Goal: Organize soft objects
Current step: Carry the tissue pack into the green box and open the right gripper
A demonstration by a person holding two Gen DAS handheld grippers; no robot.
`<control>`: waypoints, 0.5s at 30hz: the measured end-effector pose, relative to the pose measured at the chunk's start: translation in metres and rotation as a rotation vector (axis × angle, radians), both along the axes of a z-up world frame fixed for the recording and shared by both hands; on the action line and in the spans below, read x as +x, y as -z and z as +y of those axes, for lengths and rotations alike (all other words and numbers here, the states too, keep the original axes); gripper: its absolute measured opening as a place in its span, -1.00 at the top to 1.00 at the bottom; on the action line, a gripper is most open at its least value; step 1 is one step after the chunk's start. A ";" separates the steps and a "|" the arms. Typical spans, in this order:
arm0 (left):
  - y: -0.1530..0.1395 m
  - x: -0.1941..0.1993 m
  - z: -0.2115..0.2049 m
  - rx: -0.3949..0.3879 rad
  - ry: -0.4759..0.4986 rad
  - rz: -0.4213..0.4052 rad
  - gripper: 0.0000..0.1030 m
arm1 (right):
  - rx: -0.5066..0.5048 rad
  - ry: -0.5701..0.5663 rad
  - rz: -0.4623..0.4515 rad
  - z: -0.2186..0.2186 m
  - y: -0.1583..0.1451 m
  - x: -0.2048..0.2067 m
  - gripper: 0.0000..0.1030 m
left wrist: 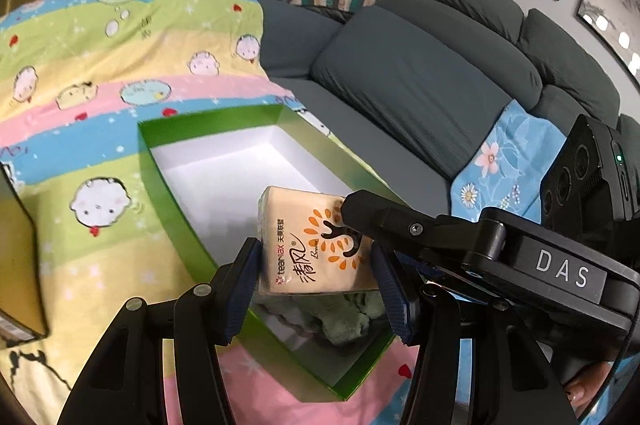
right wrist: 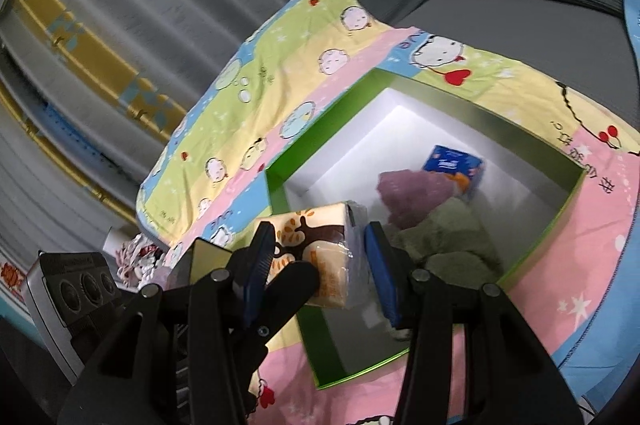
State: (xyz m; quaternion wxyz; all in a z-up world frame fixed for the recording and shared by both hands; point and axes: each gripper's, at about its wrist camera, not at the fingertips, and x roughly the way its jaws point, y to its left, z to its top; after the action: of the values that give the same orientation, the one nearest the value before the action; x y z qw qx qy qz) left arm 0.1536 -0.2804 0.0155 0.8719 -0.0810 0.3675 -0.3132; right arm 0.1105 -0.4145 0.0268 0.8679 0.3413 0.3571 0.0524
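A cream tissue pack [left wrist: 308,245] with an orange tree print is held over the green box [left wrist: 208,225]. My left gripper [left wrist: 316,285] has its blue pads against both sides of the pack. My right gripper [right wrist: 320,265] also closes on the same pack [right wrist: 320,249], and its finger [left wrist: 384,221] crosses the pack in the left wrist view. Inside the box [right wrist: 552,221] lie a green plush [right wrist: 448,241], a purple plush [right wrist: 412,197] and a blue tissue pack [right wrist: 452,165]. The green plush [left wrist: 348,317] shows under the pack in the left wrist view.
The box sits on a cartoon-print blanket [left wrist: 100,73] on a grey sofa [left wrist: 420,77]. A floral blue cloth [left wrist: 500,165] drapes the sofa at right. A dark box edge [left wrist: 20,257] stands at far left. Curtains [right wrist: 140,5] hang behind.
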 end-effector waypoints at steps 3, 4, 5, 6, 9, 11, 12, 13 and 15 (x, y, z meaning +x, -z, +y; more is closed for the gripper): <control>0.004 0.003 -0.003 -0.003 0.006 0.016 -0.11 | -0.006 0.017 0.015 -0.003 0.003 0.001 0.10; 0.005 0.003 -0.004 -0.002 0.010 0.019 -0.11 | -0.009 0.022 0.021 -0.003 0.003 0.001 0.10; 0.006 0.003 -0.006 0.001 0.013 0.021 -0.11 | -0.016 0.027 0.025 -0.004 0.004 0.002 0.10; 0.007 0.003 -0.007 0.005 0.015 0.023 -0.11 | -0.022 0.031 0.030 -0.004 0.005 0.002 0.10; 0.009 0.005 -0.010 0.018 0.017 0.025 -0.11 | -0.029 0.042 0.043 -0.004 0.007 0.005 0.10; 0.009 0.005 -0.011 0.020 0.021 0.028 -0.11 | -0.032 0.049 0.047 -0.005 0.007 0.005 0.10; 0.009 0.006 -0.011 0.018 0.022 0.028 -0.11 | -0.033 0.054 0.046 -0.006 0.007 0.005 0.10; 0.009 0.006 -0.012 0.014 0.023 0.030 -0.11 | -0.033 0.059 0.044 -0.007 0.007 0.004 0.10; 0.010 0.007 -0.012 0.010 0.026 0.035 -0.11 | -0.035 0.063 0.042 -0.008 0.007 0.004 0.10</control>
State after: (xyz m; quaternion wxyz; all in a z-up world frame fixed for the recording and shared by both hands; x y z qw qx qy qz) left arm 0.1611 -0.2921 0.0055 0.8616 -0.0776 0.3854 -0.3211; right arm 0.1149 -0.4223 0.0199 0.8671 0.3385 0.3652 0.0114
